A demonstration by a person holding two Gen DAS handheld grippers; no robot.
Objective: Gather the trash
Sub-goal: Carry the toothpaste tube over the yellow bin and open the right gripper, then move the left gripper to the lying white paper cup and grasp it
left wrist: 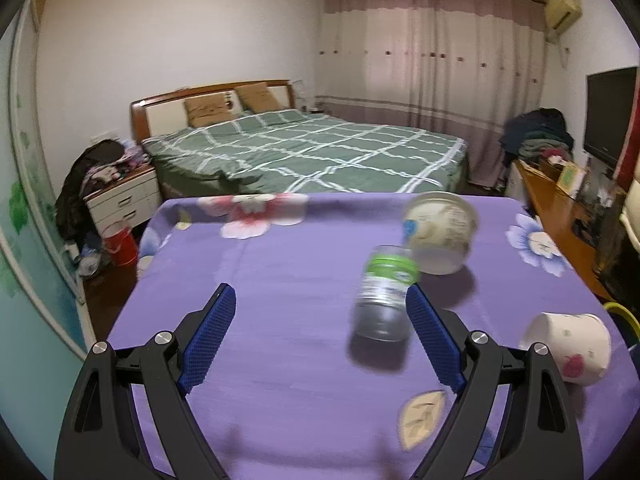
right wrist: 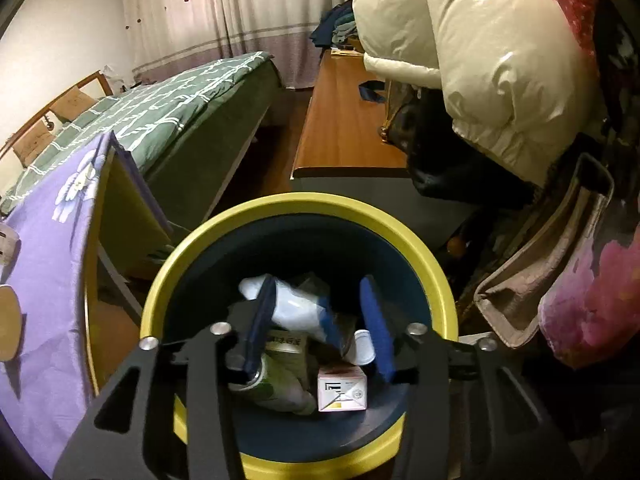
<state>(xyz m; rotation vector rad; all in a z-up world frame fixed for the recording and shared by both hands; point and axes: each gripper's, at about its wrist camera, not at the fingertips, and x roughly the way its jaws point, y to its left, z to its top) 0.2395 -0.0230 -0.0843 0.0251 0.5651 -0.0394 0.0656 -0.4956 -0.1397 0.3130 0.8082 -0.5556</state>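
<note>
In the left wrist view my left gripper (left wrist: 320, 300) is open above a purple flowered tablecloth (left wrist: 280, 264). A clear plastic bottle with a green label (left wrist: 384, 292) lies just inside its right finger, blurred. Behind it lies a white tub (left wrist: 440, 236) on its side. A white paper cup (left wrist: 568, 348) lies at the right. In the right wrist view my right gripper (right wrist: 320, 300) is open over a yellow-rimmed dark bin (right wrist: 440, 280). A white and blue wrapper (right wrist: 296, 308) shows between its fingers, above a small box (right wrist: 342, 392) and other trash in the bin.
A green checked bed (left wrist: 304, 152) stands beyond the table. A wooden bench (right wrist: 344, 120) and a cream puffy coat (right wrist: 480, 60) are right of the bin. A nightstand (left wrist: 124, 200) and red bucket (left wrist: 120, 244) are at far left.
</note>
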